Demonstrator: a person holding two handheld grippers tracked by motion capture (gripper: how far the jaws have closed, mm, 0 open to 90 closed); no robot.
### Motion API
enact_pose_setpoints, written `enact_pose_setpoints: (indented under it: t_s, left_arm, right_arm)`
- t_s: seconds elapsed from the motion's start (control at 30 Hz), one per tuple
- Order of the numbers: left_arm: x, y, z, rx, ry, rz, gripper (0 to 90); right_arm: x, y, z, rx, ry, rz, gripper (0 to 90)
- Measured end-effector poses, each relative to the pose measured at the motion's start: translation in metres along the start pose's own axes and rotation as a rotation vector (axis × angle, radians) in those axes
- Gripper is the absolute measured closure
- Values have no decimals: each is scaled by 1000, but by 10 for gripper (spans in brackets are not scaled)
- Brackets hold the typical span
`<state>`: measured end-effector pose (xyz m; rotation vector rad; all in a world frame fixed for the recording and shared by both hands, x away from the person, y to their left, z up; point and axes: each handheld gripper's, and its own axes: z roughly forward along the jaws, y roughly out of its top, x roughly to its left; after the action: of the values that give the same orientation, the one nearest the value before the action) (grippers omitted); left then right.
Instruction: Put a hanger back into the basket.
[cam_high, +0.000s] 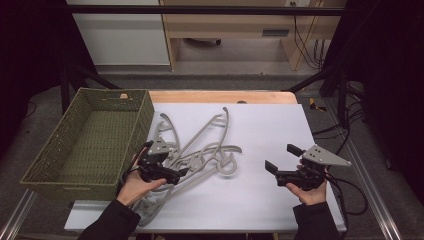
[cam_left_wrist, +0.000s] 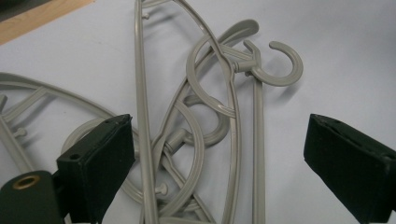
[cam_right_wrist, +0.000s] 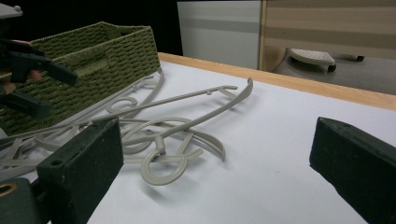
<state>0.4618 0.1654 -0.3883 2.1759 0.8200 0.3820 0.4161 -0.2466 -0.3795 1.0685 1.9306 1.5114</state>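
My left gripper (cam_high: 176, 172) hovers with jaws released over the tangled grey hangers (cam_high: 200, 150) on the worktop (cam_high: 280, 130); my right gripper (cam_high: 280, 157) waits released. The green basket (cam_high: 75, 187) holds nothing, so all remains.

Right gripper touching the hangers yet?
Apart. The high view shows the right gripper over bare white table, a clear gap from the hangers; jaws open.

Black sleeves; each black tool (cam_high: 280, 159) bears a grey three-cornered plate and black cable.
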Motion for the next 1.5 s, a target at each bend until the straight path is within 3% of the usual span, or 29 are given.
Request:
enact_pose_setpoints:
  t_s: [0.2,0.4,0.57,0.93,1.1,1.23,1.5]
  left_arm:
    - [-3,9,18,63,-5,28,93]
    - [-2,12,33,102,-4,29,137]
    - [2,11,45,147,-20,25,252]
    - [-4,10,65,213,-33,71,424]
    - [-5,9,70,238,-75,80,535]
    - [-9,8,74,271,-80,111,621]
    - [-9,6,81,304,-87,115,684]
  right_arm:
    - [0,0,1,3,2,1,30]
    - [0,0,1,6,3,3,30]
    - [0,-1,3,9,4,2,30]
    - [0,-1,4,15,7,-1,30]
    - [1,-2,5,17,5,1,30]
    - [1,-2,5,17,7,1,30]
    - [1,-2,5,16,12,4,31]
